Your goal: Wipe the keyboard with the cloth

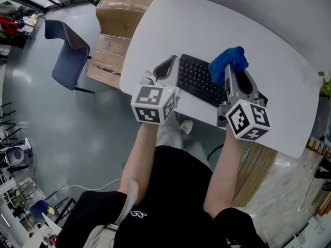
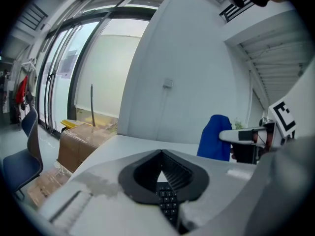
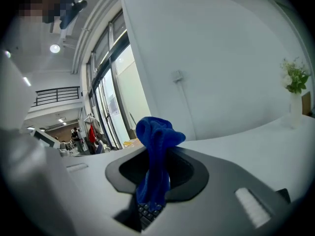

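A black keyboard (image 1: pixel 199 80) lies on the white table (image 1: pixel 207 30) near its front edge. My right gripper (image 1: pixel 229 70) is shut on a blue cloth (image 1: pixel 229 61) and holds it just above the keyboard's right half. In the right gripper view the cloth (image 3: pixel 155 146) hangs bunched between the jaws, with keys (image 3: pixel 146 213) showing below. My left gripper (image 1: pixel 172 62) hovers at the keyboard's left end, its jaws shut with nothing between them. The left gripper view shows keys (image 2: pixel 167 200) under its tips (image 2: pixel 161 152), and the cloth (image 2: pixel 214 136) to the right.
Cardboard boxes (image 1: pixel 121 14) stand on the floor beyond the table's left edge, with a blue chair (image 1: pixel 70 50) further left. A vase of flowers (image 3: pixel 295 82) stands at the table's far right. The person's legs and feet are below the front edge.
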`<state>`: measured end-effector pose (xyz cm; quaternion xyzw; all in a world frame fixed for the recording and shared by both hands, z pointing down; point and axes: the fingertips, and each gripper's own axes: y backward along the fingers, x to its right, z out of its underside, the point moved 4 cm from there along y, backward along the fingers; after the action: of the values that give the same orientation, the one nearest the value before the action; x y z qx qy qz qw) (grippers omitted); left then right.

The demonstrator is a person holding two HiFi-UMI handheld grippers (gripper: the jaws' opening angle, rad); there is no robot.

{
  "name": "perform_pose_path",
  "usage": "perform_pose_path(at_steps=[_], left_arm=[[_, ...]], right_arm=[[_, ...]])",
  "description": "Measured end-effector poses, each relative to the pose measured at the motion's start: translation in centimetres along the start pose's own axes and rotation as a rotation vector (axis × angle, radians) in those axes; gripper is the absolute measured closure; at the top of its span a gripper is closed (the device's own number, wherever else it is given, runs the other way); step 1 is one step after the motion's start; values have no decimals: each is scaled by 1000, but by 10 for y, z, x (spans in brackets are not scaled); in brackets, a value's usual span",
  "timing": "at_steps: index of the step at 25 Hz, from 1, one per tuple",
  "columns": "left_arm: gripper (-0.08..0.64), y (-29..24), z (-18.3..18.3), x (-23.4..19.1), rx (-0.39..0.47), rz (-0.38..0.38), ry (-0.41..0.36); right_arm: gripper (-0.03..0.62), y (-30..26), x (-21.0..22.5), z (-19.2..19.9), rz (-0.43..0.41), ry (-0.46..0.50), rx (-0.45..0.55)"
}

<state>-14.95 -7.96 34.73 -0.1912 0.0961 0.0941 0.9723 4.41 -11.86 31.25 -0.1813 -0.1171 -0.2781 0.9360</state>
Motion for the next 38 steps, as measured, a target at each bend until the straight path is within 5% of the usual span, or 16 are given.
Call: perform_pose_path(at_steps=[24, 38], left_arm=[[561, -34, 65, -54, -181, 3, 70], [561, -49, 90, -63, -269, 26, 67]], right_arm=[[498, -114, -47, 95, -185, -168, -304], [497, -134, -47, 139, -165, -199, -416]])
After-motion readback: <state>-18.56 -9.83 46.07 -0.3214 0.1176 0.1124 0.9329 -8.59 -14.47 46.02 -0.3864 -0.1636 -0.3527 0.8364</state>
